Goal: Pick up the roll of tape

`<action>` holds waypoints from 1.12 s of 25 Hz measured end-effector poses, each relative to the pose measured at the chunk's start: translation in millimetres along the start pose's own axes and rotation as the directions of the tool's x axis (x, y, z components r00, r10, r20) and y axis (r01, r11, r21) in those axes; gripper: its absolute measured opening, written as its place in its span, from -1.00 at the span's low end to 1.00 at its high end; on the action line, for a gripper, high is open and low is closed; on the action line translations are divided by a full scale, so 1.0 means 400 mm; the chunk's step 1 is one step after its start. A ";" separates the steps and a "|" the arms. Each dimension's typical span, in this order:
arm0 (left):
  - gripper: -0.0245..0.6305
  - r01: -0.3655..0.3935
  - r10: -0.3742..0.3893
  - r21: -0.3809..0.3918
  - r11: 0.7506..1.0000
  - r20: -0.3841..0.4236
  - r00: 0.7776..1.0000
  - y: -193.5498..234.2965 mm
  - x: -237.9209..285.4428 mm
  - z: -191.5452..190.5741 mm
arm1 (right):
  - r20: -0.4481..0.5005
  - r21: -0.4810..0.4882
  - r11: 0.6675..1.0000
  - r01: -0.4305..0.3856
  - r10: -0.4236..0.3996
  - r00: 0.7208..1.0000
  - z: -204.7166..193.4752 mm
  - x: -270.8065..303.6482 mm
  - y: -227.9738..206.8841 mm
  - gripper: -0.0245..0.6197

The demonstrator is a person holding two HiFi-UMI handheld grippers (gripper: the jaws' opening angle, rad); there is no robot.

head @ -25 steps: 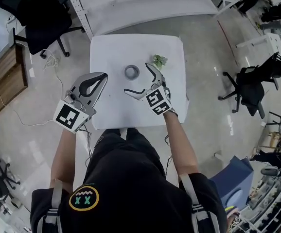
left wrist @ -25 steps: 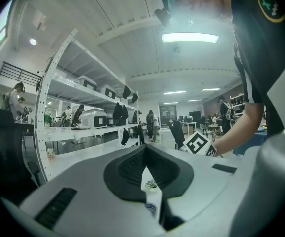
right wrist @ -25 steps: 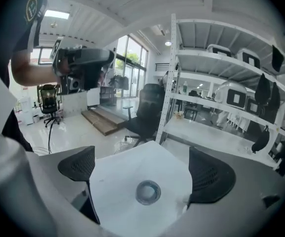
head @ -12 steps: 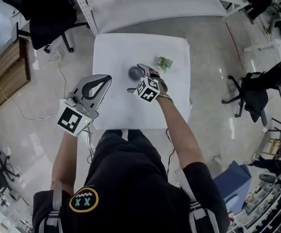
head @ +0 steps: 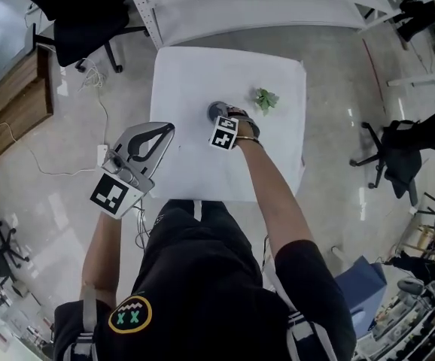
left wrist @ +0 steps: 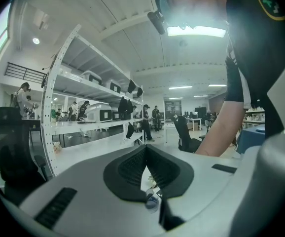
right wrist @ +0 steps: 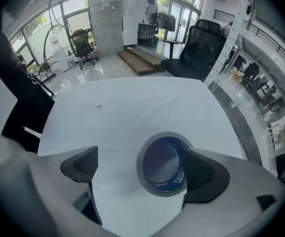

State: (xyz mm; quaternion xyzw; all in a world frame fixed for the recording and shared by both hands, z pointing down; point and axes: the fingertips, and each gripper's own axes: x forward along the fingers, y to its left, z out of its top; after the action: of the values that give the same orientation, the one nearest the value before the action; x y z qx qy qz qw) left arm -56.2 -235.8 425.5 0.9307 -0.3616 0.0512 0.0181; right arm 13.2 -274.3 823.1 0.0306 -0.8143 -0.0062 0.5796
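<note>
One roll of tape (head: 217,110) lies flat near the middle of the white worktop (head: 180,74). Its hole faces straight up, so its long line runs up and down. The right claw (head: 219,116) points down over it, wide apart but closing, with the roll (right wrist: 163,164) between its jaws. One pad is right beside the roll, the other is apart. The left claw (head: 156,132) is pressed together, with nothing in it. One small green thing (head: 266,99) lies nearby.

Grey tape roll (right wrist: 140,164), blue core, flat on white table (right wrist: 132,107).
</note>
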 end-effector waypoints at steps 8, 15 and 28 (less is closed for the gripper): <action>-0.87 -0.036 0.036 -0.013 0.999 -0.027 0.999 0.014 -0.029 -0.022 | -0.094 -0.065 0.996 -0.059 0.053 0.994 -0.026 0.078 0.021 0.71; -0.87 -0.048 0.047 -0.021 0.999 -0.043 0.998 0.021 -0.041 -0.044 | -0.128 -0.062 0.994 -0.092 0.083 0.988 -0.036 0.100 0.023 0.70; -0.87 -0.047 0.046 -0.018 0.999 -0.045 0.998 0.003 -0.047 -0.040 | -0.152 -0.184 0.973 -0.142 0.114 0.982 -0.034 0.083 0.045 -0.10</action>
State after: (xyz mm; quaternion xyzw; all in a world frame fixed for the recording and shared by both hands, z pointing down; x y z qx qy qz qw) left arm -72.1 -223.1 439.3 0.9205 -0.3832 0.0686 0.0339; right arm 14.5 -257.8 859.8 -0.0784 -0.7672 -0.0461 0.6349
